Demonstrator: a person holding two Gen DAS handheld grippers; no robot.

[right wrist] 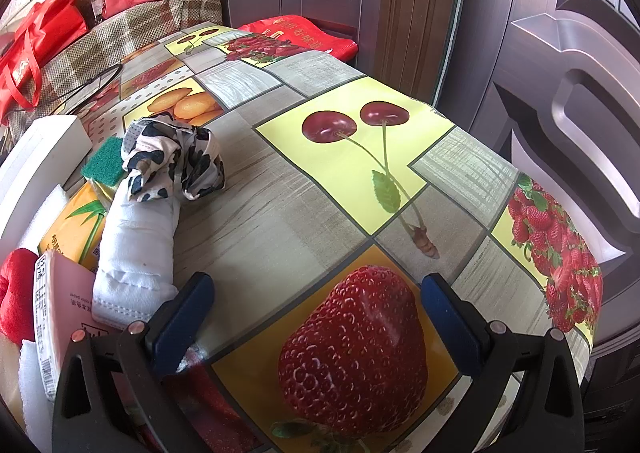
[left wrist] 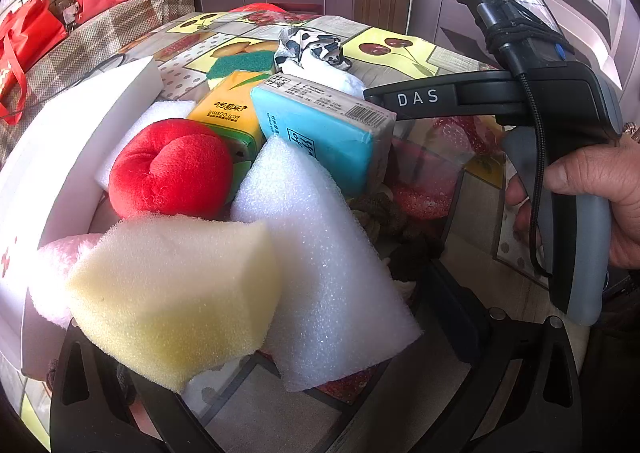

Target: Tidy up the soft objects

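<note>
A heap of soft things fills the left wrist view: a yellow sponge, a white foam wedge, a red plush, a yellow tissue pack, a blue tissue pack, a green scourer and a cow-print cloth. My left gripper is open. The sponge and foam lie across its jaws and hide the left finger. My right gripper is open over the bare strawberry print, beside a white rolled cloth. One of its fingers reaches toward the blue pack.
A white box wall borders the heap on the left. A dark knitted item lies under the foam. A hand holds the right gripper's handle. The fruit-print tablecloth ends at dark doors on the right. Red bags sit at the back left.
</note>
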